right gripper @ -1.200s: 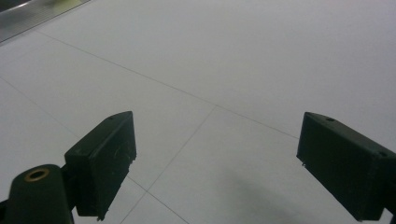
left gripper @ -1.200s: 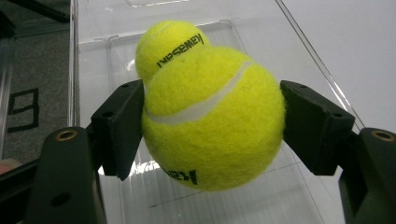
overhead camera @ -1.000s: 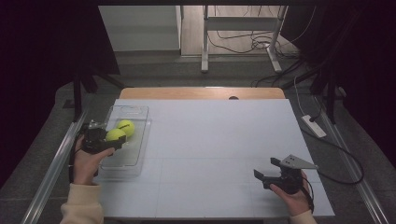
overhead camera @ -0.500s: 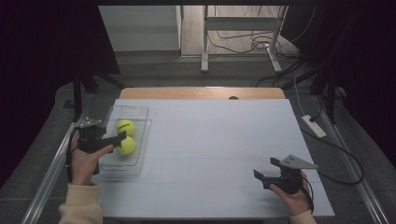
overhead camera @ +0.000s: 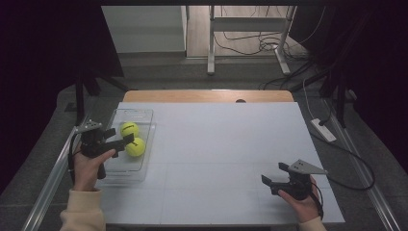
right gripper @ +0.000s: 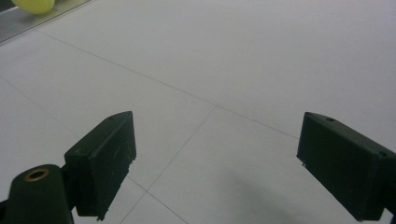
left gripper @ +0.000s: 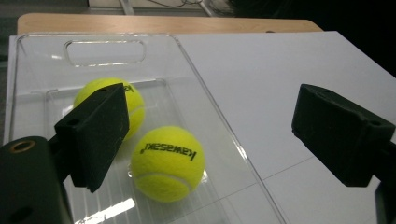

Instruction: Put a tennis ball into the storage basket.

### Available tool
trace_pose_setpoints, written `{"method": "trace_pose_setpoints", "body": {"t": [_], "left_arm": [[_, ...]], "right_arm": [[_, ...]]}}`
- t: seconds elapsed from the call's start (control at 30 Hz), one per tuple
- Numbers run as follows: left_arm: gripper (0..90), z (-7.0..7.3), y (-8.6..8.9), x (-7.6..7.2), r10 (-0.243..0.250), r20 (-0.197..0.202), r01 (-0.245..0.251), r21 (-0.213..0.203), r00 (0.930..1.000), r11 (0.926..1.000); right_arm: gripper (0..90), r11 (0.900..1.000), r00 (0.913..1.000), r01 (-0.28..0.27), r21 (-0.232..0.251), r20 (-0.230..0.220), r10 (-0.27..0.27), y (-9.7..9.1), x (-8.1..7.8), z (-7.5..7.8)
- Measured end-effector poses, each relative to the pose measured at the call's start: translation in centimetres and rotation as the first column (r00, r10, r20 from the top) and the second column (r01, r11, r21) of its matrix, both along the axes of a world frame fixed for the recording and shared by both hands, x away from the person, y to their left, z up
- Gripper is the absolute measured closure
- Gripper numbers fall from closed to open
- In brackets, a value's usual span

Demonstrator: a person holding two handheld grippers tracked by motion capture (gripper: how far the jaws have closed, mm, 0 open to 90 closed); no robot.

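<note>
While the left claw (overhead camera: 124, 138) gapes, nearer ball (overhead camera: 135, 147) lies below.

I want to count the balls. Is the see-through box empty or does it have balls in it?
Not empty. The clear tray holds two yellow tennis balls, the nearer ball and the farther ball, lying side by side on its floor in the left gripper view.

Two yellow tennis balls (overhead camera: 129, 129) (overhead camera: 135, 147), both inside one clear plastic tray (overhead camera: 139, 168). One white surface (overhead camera: 226, 154). Two handheld grippers: left gripper (overhead camera: 120, 137), right gripper (overhead camera: 273, 174). One white power strip (overhead camera: 323, 130) on floor.
</note>
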State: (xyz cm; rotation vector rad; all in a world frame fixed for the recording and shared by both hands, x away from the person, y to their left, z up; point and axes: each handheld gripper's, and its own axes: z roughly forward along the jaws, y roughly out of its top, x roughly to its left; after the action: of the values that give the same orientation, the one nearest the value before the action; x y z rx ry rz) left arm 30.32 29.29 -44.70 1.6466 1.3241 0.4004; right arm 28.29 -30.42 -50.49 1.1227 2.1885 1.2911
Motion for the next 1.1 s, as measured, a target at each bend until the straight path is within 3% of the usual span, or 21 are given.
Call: {"method": "trace_pose_setpoints", "body": {"t": [0.33, 0.6, 0.9, 1.1], "left_arm": [[11.3, 0.8, -1.4, -0.4, -0.089, 0.064, 0.089, -0.005, 0.9940, 0.9960], [11.0, 1.0, -2.6, -0.4, -0.135, 0.071, 0.135, 0.004, 0.9884, 0.9909], [10.2, 1.4, -5.0, -0.6, -0.227, 0.098, 0.223, 0.045, 0.9690, 0.9737], [10.0, 1.3, -6.4, -0.8, -0.261, 0.104, 0.255, 0.064, 0.9598, 0.9648]], "right_arm": [[11.3, 0.9999, 1.0000, -0.001, 0.013, -0.003, 0.001, -0.1, 0.2, 0.0], [11.3, 0.9998, 0.9999, -0.007, 0.021, -0.007, 0.007, -0.2, 0.2, -0.1], [11.3, 0.9998, 1.0000, -0.007, 0.019, -0.007, 0.007, -0.3, 0.2, -0.1], [11.3, 0.9999, 1.0000, -0.001, 0.017, -0.006, 0.001, -0.5, 0.1, -0.1]]}}
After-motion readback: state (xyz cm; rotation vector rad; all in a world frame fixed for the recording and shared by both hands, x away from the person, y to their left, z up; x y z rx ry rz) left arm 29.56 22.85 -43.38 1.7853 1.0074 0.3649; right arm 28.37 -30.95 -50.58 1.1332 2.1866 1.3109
